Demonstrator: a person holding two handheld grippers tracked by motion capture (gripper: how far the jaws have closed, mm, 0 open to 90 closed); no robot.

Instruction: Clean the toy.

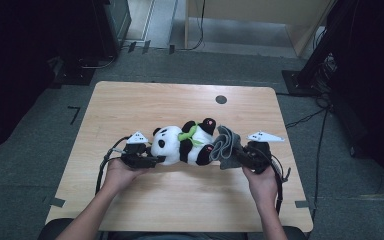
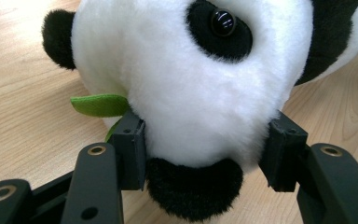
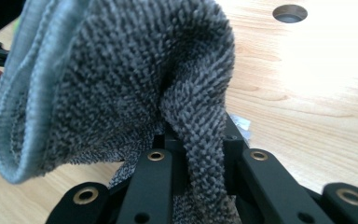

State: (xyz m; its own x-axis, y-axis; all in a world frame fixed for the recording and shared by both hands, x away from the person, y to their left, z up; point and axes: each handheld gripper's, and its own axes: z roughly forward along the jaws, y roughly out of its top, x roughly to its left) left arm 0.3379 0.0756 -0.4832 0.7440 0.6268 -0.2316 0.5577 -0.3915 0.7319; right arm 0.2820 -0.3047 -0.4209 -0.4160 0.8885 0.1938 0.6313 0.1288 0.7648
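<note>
left hand-held gripper (image 2: 200, 149): clamps panda (image 1: 180, 145) head
right hand-held gripper (image 3: 193, 154): pinches grey cloth (image 3: 121, 84)
tip: hold panda steady, wipe lightly

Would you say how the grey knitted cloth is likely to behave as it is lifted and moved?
Probably floppy: the grey cloth folds and droops from the right gripper. Likely light, since one pinched fold carries it. Its nubby weave suggests it won't slip easily.
</note>
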